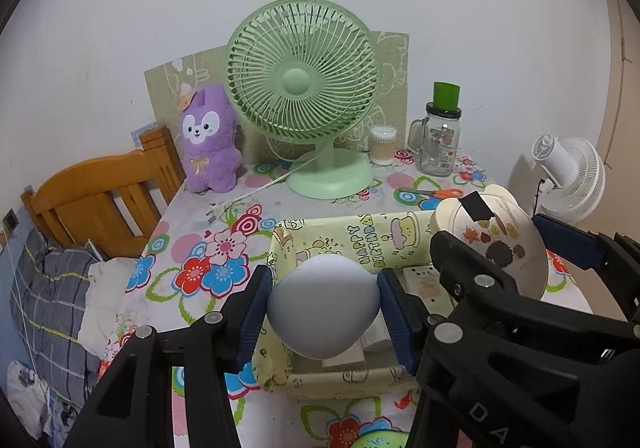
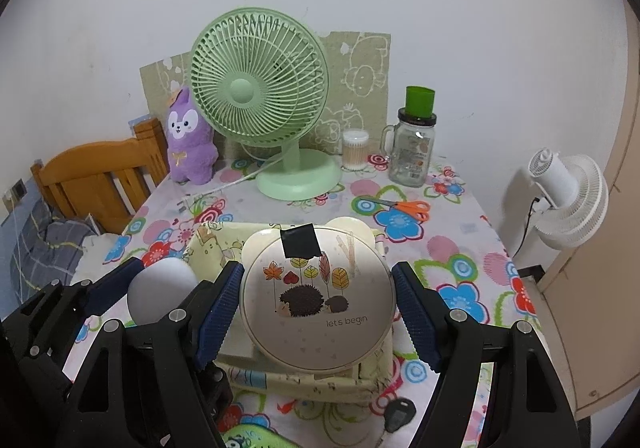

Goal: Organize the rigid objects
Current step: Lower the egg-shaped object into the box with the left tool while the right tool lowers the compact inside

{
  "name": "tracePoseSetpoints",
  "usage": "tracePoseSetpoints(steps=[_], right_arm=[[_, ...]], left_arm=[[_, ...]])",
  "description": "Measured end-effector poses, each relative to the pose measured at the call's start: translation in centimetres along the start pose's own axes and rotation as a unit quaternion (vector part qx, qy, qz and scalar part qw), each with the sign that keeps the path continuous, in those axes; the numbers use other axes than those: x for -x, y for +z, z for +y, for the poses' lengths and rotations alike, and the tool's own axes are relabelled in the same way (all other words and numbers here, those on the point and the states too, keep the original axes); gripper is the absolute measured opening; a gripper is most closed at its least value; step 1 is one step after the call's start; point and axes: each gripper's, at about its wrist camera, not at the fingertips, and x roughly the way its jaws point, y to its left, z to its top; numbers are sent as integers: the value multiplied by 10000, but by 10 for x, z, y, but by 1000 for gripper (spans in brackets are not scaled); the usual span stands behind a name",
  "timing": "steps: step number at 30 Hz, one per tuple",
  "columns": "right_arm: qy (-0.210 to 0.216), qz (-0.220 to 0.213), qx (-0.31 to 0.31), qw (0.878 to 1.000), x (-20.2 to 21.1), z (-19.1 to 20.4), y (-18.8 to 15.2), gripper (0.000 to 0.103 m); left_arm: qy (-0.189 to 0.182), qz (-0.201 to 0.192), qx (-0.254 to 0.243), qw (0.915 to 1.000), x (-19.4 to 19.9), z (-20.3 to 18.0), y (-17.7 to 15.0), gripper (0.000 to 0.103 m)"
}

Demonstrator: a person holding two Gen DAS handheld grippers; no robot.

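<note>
A pale blue-grey egg-shaped object (image 1: 323, 306) sits between the blue pads of my left gripper (image 1: 324, 288), which is shut on it. It hangs over the open yellow "happy birthday" box (image 1: 360, 234) on the flowered tablecloth. My right gripper (image 2: 318, 276) is shut on a round cream case (image 2: 318, 300) with a hedgehog print and a black tape patch. The case is also above the yellow box (image 2: 208, 244), to the right of the egg (image 2: 160, 294). In the left wrist view the case (image 1: 496, 244) and right gripper (image 1: 520, 252) show at the right. The box's contents are mostly hidden.
At the back stand a green desk fan (image 1: 304, 87), a purple plush toy (image 1: 210, 139), a cotton-swab tub (image 1: 383, 145) and a glass jar with a green cup on top (image 1: 438, 145). Orange scissors (image 2: 404, 207) lie behind the box. A wooden bed frame (image 1: 100, 199) borders the left, a white fan (image 2: 568, 199) the right. A black key fob (image 2: 398, 412) lies near the front edge.
</note>
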Motion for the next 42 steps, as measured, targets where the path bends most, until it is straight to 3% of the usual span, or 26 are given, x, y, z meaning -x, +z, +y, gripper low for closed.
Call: tracePoseSetpoints(steps=[21,23,25,32,42], right_arm=[[-46,337,97,9994,-60,2,2,77],[-5,368,118,9993,-64,4,1,77],[56,392,111,9992,-67,6,1,77],[300,503,84,9982,-75,12,-2,77],[523,810,137,9953,-100,26,-8,78]], left_arm=[[-87,506,129,9986,-55,6,-2,57],[-70,505,131,9986,-56,8,-4,64],[-54,472,117,9988,-56,9,-4,79],[-82,524,146,9985,-58,15,-6,89],[200,658,52,9976,-65,20,-16,91]])
